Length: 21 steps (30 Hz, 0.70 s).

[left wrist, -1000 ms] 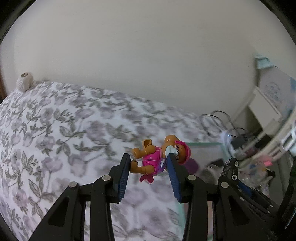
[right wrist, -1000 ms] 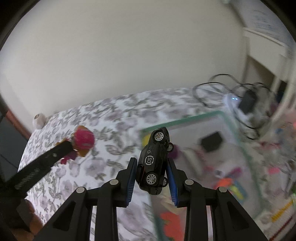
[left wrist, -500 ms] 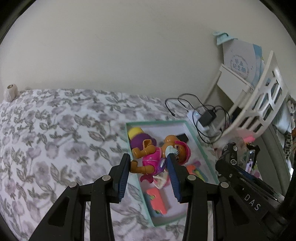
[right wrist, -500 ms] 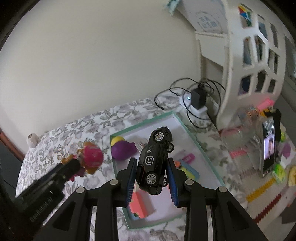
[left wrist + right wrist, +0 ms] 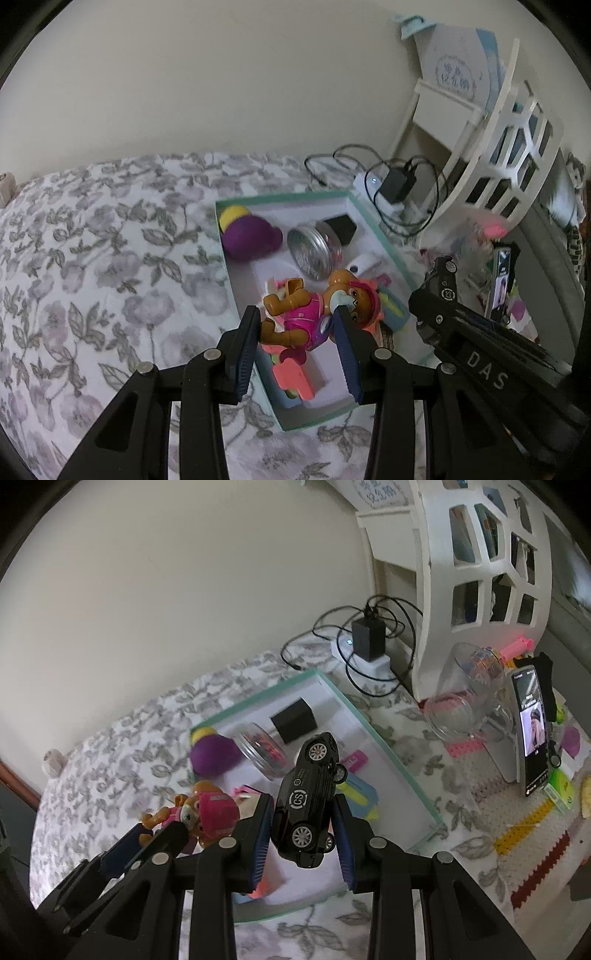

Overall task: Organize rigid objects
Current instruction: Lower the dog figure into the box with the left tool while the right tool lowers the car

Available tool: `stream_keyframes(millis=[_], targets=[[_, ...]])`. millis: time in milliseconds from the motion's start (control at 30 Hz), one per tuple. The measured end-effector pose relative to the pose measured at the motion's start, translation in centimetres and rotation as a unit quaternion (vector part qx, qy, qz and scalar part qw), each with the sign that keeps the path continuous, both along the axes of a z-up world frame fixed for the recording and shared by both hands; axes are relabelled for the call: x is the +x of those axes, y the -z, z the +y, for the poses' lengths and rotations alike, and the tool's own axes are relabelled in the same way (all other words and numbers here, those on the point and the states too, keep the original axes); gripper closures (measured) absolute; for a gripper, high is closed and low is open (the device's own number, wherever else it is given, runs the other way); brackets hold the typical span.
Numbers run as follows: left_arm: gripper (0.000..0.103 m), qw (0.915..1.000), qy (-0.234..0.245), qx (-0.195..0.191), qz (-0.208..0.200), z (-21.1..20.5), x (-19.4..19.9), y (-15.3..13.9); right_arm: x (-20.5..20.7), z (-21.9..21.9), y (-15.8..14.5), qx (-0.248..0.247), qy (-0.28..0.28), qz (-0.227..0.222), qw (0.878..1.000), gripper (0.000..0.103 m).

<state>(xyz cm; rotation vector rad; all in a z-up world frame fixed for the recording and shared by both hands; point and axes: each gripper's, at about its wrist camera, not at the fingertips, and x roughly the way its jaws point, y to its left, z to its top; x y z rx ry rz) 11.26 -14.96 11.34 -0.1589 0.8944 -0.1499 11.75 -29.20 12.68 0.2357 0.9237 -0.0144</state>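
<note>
Both claws, gripping dog figure (image 5: 314, 314) and toy car (image 5: 310, 797), now hang over the box (image 5: 373, 229), not bedspread.

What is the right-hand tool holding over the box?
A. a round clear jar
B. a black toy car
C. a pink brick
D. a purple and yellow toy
B: in the right wrist view the right gripper has its jaws pressed on both sides of the black toy car, held above the green-rimmed box; the purple and yellow toy and the round jar lie inside the box.
</note>
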Motion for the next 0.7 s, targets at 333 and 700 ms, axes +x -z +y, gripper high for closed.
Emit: stream_keyframes(millis=[333, 700], targets=[[0.060, 0.9974, 0.009, -0.015, 0.069, -0.8, 0.8, 3.9, 0.9, -0.3, 3.1, 0.006, -0.004, 0.044, 0.999, 0.069], [0.060, 0.9953, 0.015, 0.002, 0.095, -1.4, 1.2, 5.7, 1.5, 0.1, 5.3, 0.001, -0.010, 0.069, 0.998, 0.068]])
